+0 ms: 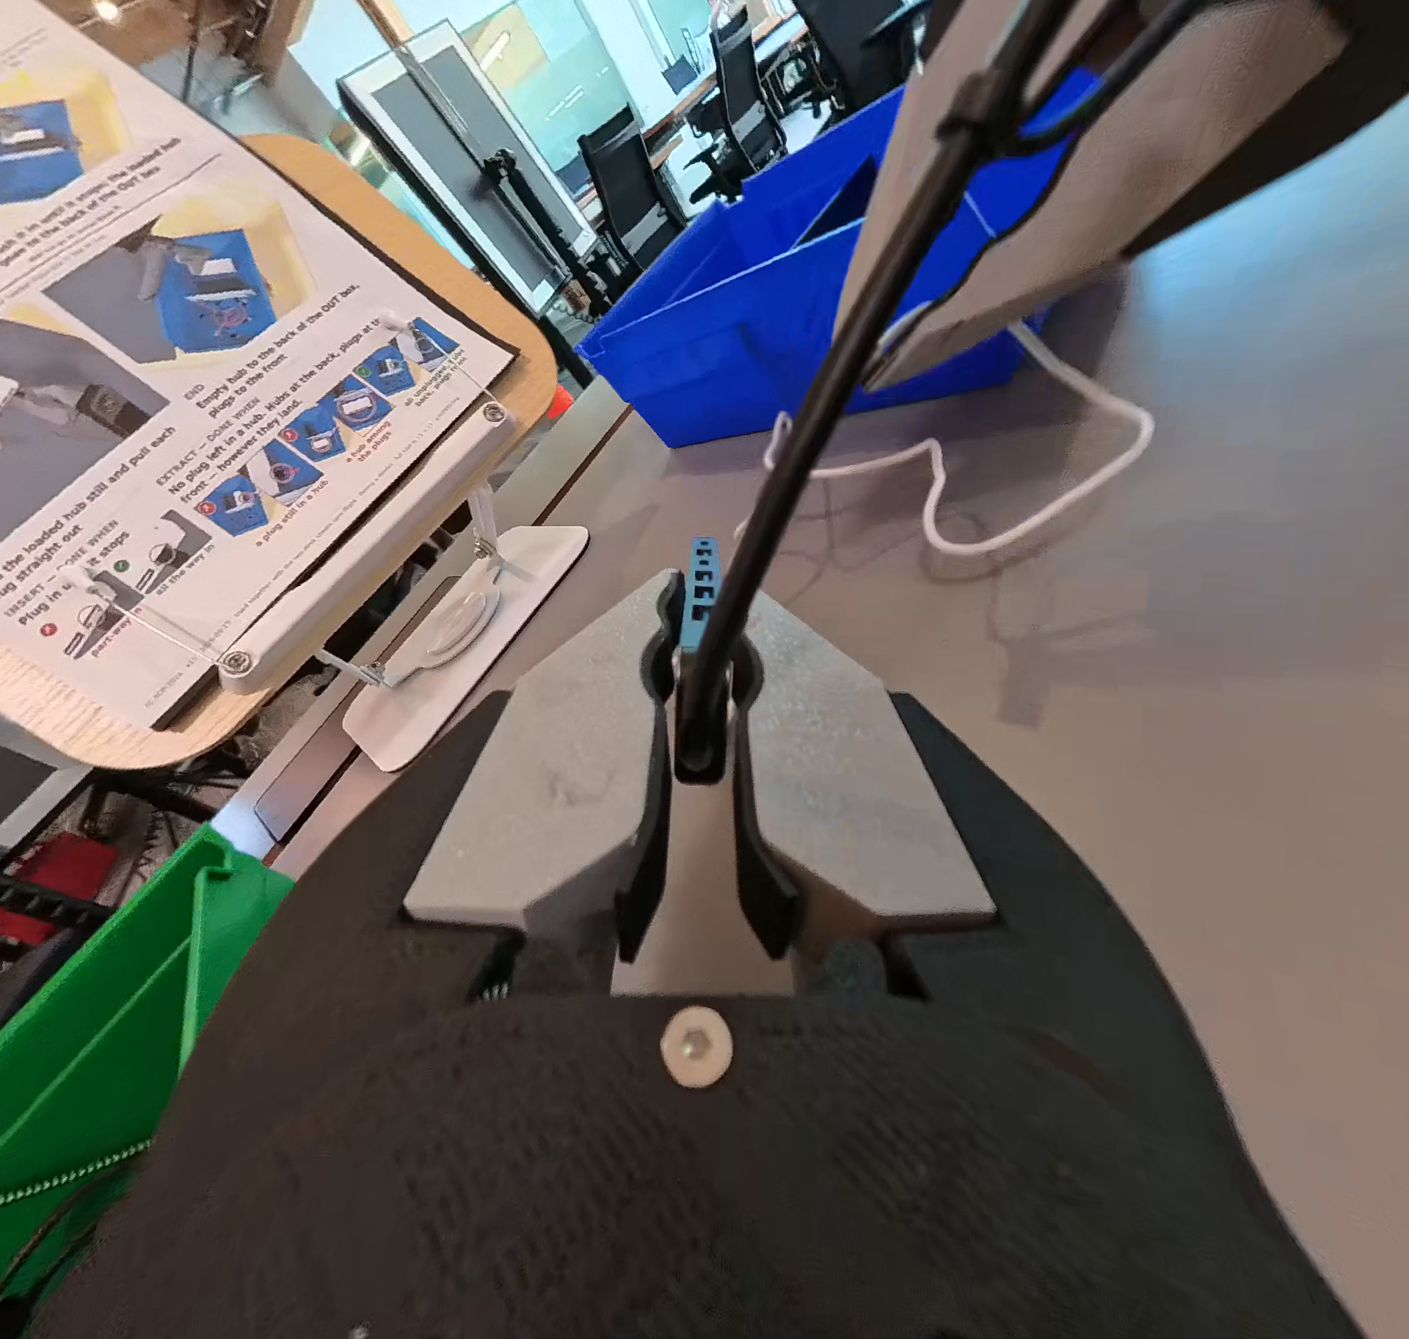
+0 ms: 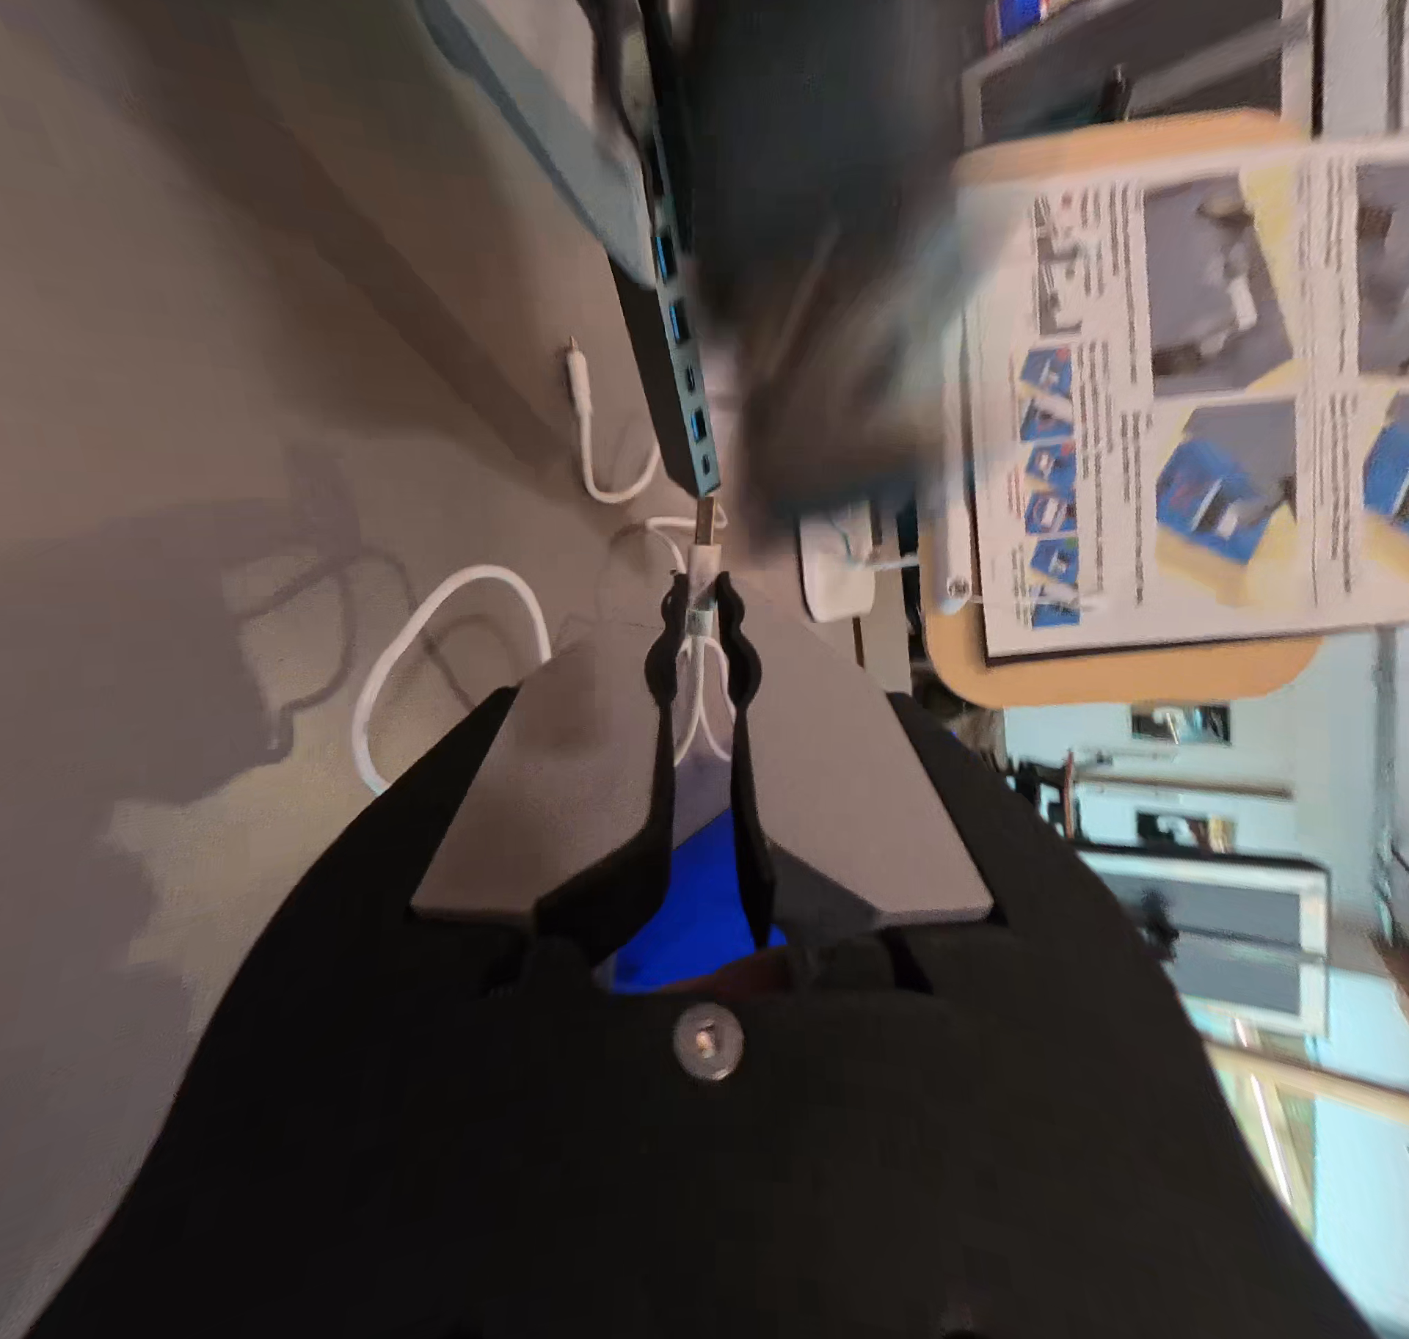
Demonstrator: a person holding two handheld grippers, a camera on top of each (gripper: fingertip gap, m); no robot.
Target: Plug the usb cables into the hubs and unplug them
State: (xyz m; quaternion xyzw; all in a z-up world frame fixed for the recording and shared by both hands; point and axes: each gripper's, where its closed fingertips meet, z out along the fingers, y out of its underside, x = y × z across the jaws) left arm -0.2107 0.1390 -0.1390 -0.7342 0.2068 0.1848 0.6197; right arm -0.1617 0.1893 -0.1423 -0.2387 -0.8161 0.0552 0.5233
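glass-walled office, black chairs (image 1: 625,182)

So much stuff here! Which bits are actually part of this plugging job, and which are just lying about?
In the job:
- left tool, gripping the hub
- right tool, gripping the white USB cable

Lying about:
- blue bin
- green bin
- instruction sheet on its stand

Blurred beyond telling: dark mass (image 2: 808,250) beside the hub (image 2: 675,327). Cut off by the frame edge: instruction sheet (image 1: 190,388), green bin (image 1: 99,1013). Hidden behind closed fingers: hub's near end.
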